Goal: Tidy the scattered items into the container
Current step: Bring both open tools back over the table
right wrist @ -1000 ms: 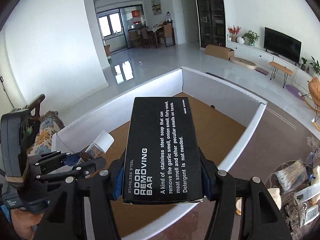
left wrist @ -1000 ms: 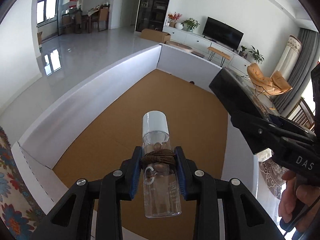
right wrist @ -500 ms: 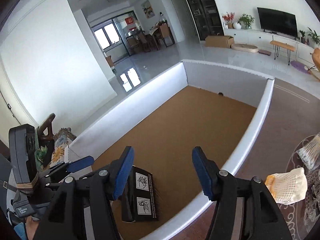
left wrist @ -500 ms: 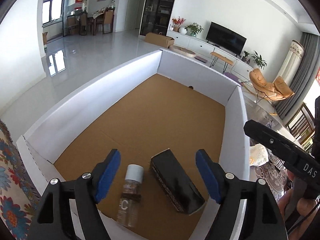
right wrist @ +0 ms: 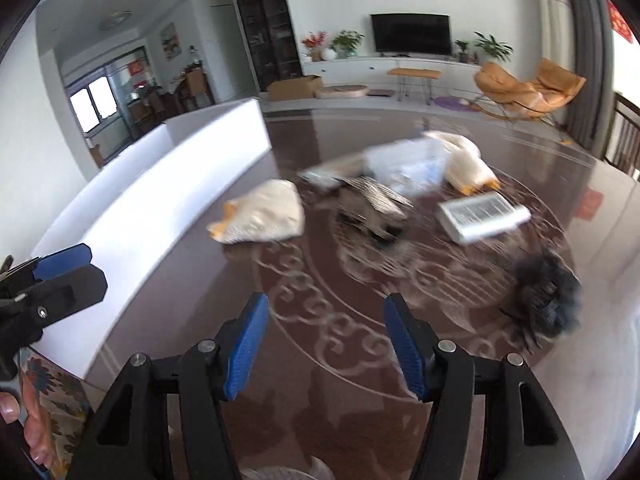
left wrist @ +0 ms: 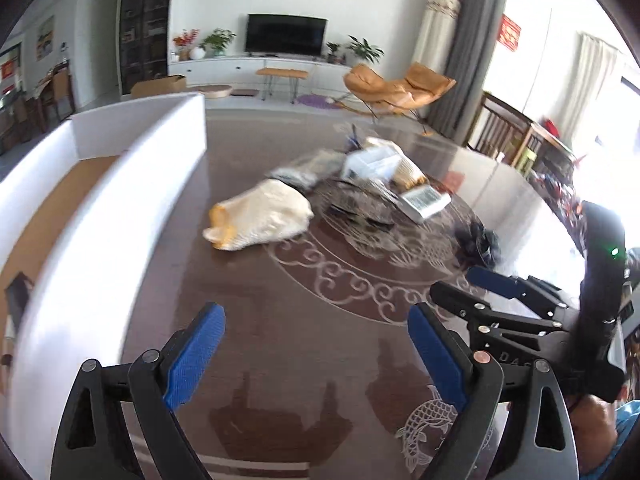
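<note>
The white cardboard container (left wrist: pixel 120 200) (right wrist: pixel 180 200) stands at the left on the dark patterned table (left wrist: pixel 288 312). Scattered items lie ahead: a cream knitted glove (left wrist: pixel 260 216) (right wrist: pixel 260 216), a flat white box (left wrist: pixel 424 200) (right wrist: pixel 480 216), a clear packet (left wrist: pixel 372 160) (right wrist: pixel 404 164), a second cream glove (right wrist: pixel 464 160) and a black fluffy thing (left wrist: pixel 480 244) (right wrist: pixel 548 296). My left gripper (left wrist: pixel 314 316) hangs over bare table, its jaws opening with nothing between them. My right gripper (right wrist: pixel 327 302) is open and empty, short of the pile. The picture is motion-blurred.
Each gripper shows in the other's view: the right gripper (left wrist: pixel 500 292) at the right edge, the left gripper (right wrist: pixel 60 268) at the left edge by the container wall. A dark shape (left wrist: pixel 16 296) lies inside the container. An orange lounge chair (left wrist: pixel 396 88) stands beyond the table.
The bottle and the black box were let go and lie in the container. Both grippers have swung right, off the container and over the table toward the pile. The left jaws spread wider.
</note>
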`<state>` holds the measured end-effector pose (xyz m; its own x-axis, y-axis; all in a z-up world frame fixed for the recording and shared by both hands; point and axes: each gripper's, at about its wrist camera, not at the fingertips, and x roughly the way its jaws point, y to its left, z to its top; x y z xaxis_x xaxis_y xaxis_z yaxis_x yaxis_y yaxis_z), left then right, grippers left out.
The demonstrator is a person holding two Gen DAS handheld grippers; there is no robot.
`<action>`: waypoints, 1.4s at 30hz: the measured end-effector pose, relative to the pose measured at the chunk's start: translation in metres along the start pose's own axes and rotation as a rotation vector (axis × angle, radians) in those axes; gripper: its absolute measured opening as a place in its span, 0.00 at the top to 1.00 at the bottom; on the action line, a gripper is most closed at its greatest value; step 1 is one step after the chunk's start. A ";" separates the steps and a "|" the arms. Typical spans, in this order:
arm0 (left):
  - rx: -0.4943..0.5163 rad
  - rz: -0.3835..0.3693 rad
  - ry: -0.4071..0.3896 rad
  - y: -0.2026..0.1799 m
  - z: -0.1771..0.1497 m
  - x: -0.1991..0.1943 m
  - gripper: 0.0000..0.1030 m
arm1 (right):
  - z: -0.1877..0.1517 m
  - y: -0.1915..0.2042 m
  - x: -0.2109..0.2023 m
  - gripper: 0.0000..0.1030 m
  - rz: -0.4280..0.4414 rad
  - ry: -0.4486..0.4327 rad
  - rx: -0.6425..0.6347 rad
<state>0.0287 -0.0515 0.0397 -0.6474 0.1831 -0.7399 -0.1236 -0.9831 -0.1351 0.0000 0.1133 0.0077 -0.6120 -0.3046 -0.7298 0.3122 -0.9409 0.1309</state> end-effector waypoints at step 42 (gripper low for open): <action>0.105 0.091 0.140 -0.052 -0.014 0.081 0.00 | -0.051 -0.076 -0.008 0.39 -0.207 0.045 0.116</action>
<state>-0.0067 0.0140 -0.0225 -0.5494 0.0841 -0.8313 -0.1522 -0.9884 0.0006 0.0185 0.1947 -0.0304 -0.6204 -0.0993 -0.7779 0.0965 -0.9941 0.0500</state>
